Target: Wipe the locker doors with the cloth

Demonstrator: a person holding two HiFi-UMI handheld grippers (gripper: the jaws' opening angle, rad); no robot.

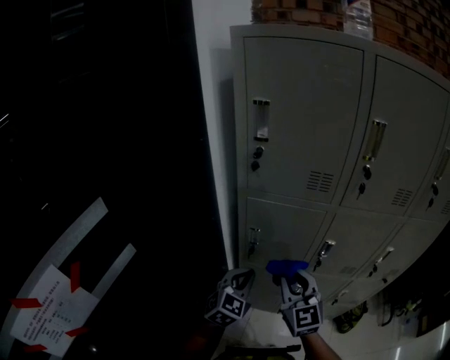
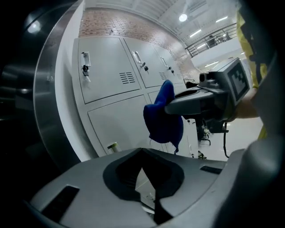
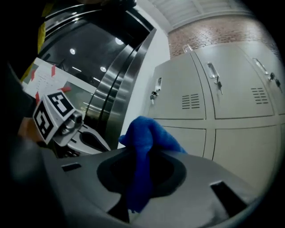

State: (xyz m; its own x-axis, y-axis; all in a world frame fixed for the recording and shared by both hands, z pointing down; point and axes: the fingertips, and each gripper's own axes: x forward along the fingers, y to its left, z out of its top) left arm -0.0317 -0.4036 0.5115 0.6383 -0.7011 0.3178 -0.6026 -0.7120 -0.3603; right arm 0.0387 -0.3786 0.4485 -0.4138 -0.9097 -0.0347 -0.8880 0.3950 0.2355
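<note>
While the right gripper [image 1: 292,280] is clamped on the blue cloth [image 1: 286,266], only a narrow fold runs between its jaws. The rest of the cloth stands in a loose bunch past the tips. The cloth is held low in front of the lockers [image 1: 337,140], near the lower door [image 1: 281,228] of the left column. From the left gripper view it looks apart from the metal, not pressed to it.

The weak point is that thin pinch. Once the bunch drags across a painted door, friction may pull the fold out of the jaws, and the cloth would then drop to the floor. A bunched cloth also wipes with a small patch, so streaks of door could be missed.

Each door carries a handle [image 1: 261,119] with keys [image 1: 256,158] hanging in the lock just below it. A loose corner sweeping past could snag there, either tugging the cloth free or knocking a key. If the bunch folds aside under pressure, the bare jaw tips could meet the door and scratch it.

The left gripper [image 1: 241,275] has its jaws together on nothing and sits just beside the right one. A wide stroke to the left could knock the two together. A bottle [image 1: 357,17] stands on top of the lockers, and hard rubbing on the upper door [image 1: 302,105] might shake it.

The scene is dim, so misjudging the gap to the door seems likely.
</note>
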